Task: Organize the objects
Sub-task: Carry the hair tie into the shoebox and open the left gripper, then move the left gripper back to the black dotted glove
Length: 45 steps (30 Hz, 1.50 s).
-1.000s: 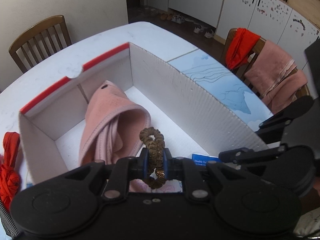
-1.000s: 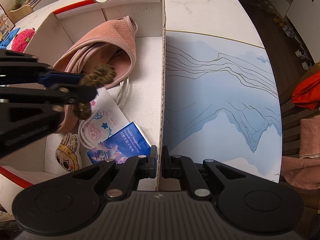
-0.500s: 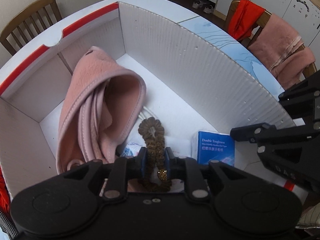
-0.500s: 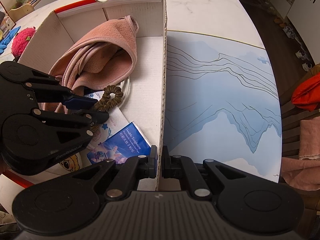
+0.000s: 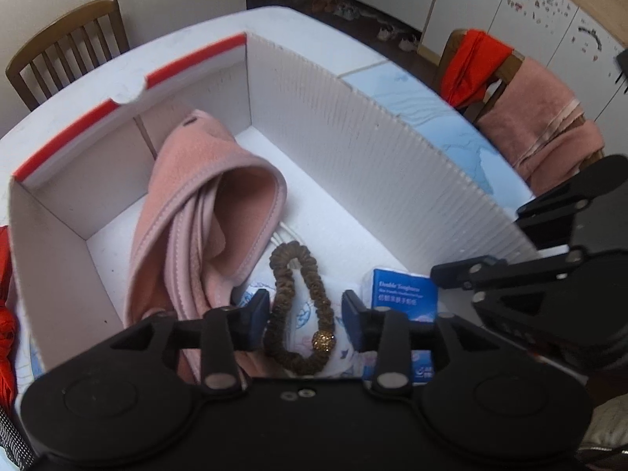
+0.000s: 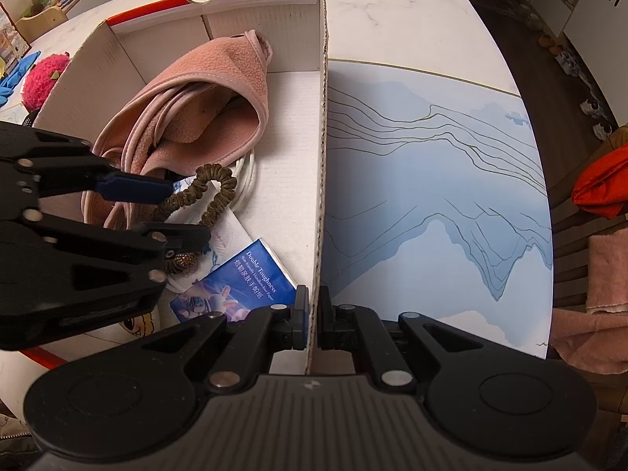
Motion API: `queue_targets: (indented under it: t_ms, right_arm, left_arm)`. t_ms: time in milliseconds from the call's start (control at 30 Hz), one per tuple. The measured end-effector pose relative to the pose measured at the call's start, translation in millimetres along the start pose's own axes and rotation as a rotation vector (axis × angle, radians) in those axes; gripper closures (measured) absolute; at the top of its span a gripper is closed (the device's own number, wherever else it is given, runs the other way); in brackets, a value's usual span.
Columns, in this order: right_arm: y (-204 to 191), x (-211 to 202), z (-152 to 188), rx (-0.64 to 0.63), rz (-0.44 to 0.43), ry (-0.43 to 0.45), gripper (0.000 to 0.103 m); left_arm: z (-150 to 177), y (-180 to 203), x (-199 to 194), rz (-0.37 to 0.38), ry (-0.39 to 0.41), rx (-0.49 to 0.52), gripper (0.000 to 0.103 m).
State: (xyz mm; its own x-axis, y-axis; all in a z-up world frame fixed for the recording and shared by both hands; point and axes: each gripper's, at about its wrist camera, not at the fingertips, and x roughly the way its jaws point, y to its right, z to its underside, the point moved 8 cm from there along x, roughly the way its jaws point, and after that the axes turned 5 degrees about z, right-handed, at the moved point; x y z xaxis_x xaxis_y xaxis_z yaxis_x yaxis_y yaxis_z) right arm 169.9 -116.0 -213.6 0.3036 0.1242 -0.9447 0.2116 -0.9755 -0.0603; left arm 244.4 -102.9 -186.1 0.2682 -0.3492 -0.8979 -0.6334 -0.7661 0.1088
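Two tongs work at one white cardboard box [image 5: 376, 165] on the counter [image 6: 412, 11]. Nearest, the right tongs [image 6: 313, 322] are closed on the box's side wall and pinch its top edge. The left tongs [image 5: 305, 314] have just been opening; their blue pads stand apart on both sides of a brown scrunchie [image 5: 298, 306] and do not press it. The scrunchie, with a gold bead, lies on the box floor over a printed white pouch [image 6: 231, 235], just beside a blue tissue pack [image 5: 404, 294]. Behind it lies a folded pink fleece cloth [image 5: 204, 204], partly over a white cable [image 6: 245, 174]. Farther, a blue mountain-print mat [image 6: 431, 180] covers the counter beside the box.
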Motion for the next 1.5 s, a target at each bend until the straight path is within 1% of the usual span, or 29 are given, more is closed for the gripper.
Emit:
queue_targets:
  t_ms: [67, 167, 300, 433, 500, 600, 867, 1033, 1133, 1267, 1500]
  right_arm:
    - [0.3, -0.2, 0.3, 0.0, 0.0, 0.0, 0.1]
    - [0.1, -0.3, 0.1, -0.002, 0.001, -0.001, 0.1]
    - [0.0, -0.2, 0.2, -0.002, 0.0, 0.0, 0.1]
    - [-0.4, 0.5, 0.4, -0.001, 0.0, -0.001, 0.1]
    - [-0.2, 0.9, 0.6, -0.002, 0.0, -0.001, 0.1]
    - [-0.4, 1.4, 0.6, -0.004, 0.001, -0.001, 0.1]
    - [-0.1, 2.2, 0.7, -0.002, -0.001, -0.003, 0.1]
    - [-0.5, 2.1, 1.2, -0.005, -0.001, -0.007, 0.1]
    - [-0.3, 2.3, 1.1, -0.002, 0.0, -0.011, 0.1]
    - [-0.6, 3.2, 0.1, 0.006, 0.006, -0.018, 0.1]
    - [0.5, 4.4, 0.0, 0.019, 0.01, -0.027, 0.1]
  left_arm:
    - [-0.8, 1.5, -8.2, 0.002, 0.025, 0.001, 0.049]
    - [-2.2, 3.2, -18.9, 0.005, 0.056, -0.003, 0.04]
    - [-1.9, 2.7, -30.1, 0.018, 0.082, -0.019, 0.038]
    - [-2.5, 1.7, -40.1, 0.018, 0.112, -0.03, 0.027]
    - [-2.4, 0.6, -44.7, 0.014, 0.125, -0.031, 0.024]
    - [0.8, -3.9, -51.5, -0.001, 0.136, -0.043, 0.023]
    - [9.4, -19.5, -74.0, -0.027, 0.189, -0.088, 0.004]
    - [18.6, -42.2, -95.0, -0.065, 0.23, -0.154, 0.001]
    - [27.8, -61.3, -109.0, -0.098, 0.253, -0.199, 0.001]
    - [47.2, -95.5, -121.1, -0.163, 0.276, -0.271, 0.001]
    - [102.5, -173.3, -118.0, -0.355, 0.224, -0.415, 0.001]
